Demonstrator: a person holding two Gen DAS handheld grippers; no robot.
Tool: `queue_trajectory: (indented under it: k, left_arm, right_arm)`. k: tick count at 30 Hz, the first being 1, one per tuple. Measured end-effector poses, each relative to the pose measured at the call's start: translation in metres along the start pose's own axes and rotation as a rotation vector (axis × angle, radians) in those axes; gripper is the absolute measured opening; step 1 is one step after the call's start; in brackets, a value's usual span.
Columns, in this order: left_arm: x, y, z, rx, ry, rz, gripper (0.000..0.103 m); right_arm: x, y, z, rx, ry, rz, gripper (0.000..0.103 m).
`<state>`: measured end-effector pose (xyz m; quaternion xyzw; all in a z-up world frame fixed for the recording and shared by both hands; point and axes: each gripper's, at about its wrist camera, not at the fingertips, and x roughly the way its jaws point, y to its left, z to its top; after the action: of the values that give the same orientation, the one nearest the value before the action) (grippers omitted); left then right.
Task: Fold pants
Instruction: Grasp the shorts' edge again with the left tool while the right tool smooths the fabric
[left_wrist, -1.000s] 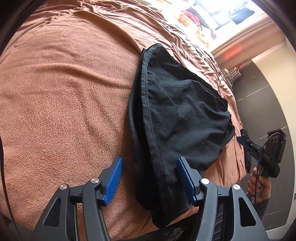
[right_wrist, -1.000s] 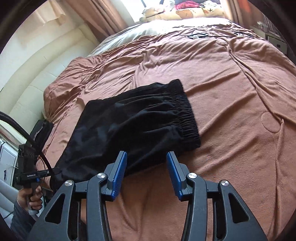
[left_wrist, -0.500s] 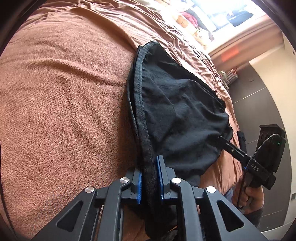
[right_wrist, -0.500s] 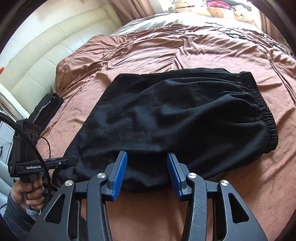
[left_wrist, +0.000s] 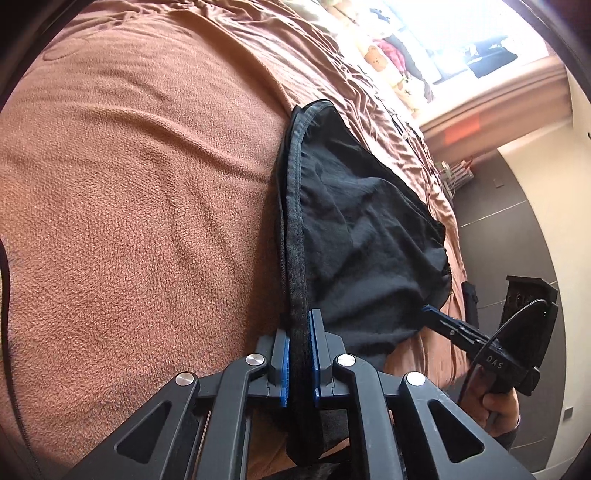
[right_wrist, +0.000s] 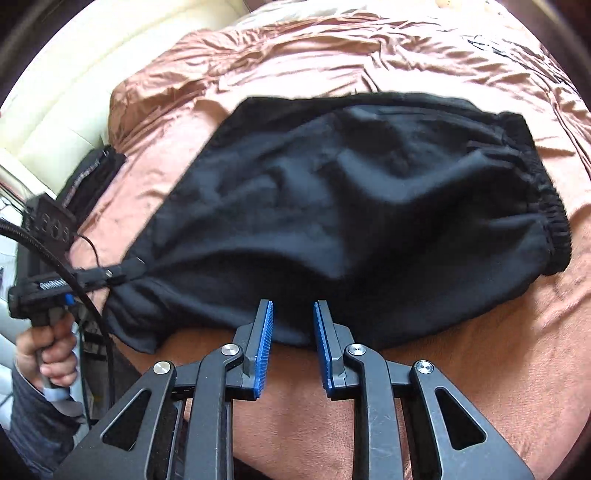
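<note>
My left gripper (left_wrist: 299, 354) pinches the soft, limp black fabric pants (right_wrist: 351, 206) at their hem near the bed's (right_wrist: 480, 369) edge, while my right gripper (right_wrist: 293, 347) stands open at the near fold.

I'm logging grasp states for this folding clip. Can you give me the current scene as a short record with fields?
garment: black pants, lying folded on the bed
surface: brown bedspread
waistband: elastic band, on the right in the right wrist view
left gripper: shut on the pants' hem edge
right gripper: jaws parted, its tips at the near edge of the pants, not gripping
background: plush toys by the window
</note>
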<state>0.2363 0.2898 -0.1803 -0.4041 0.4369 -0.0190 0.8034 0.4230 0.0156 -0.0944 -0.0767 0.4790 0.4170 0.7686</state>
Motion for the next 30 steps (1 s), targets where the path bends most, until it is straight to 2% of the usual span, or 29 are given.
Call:
queue_trajectory:
  k: [4, 13, 30]
  left_arm:
    - [-0.003, 0.002, -0.002, -0.028, -0.009, -0.002, 0.009]
    - [0.0, 0.004, 0.002, -0.065, 0.012, 0.024, 0.01]
    - [0.014, 0.005, 0.016, -0.178, 0.065, 0.083, 0.01]
  right_arm:
    - [0.0, 0.0, 0.016, 0.01, -0.027, -0.015, 0.02]
    - [0.054, -0.011, 0.054, 0.061, 0.041, -0.061, 0.02]
    - [0.099, -0.026, 0.126, 0.097, 0.051, -0.112, 0.02]
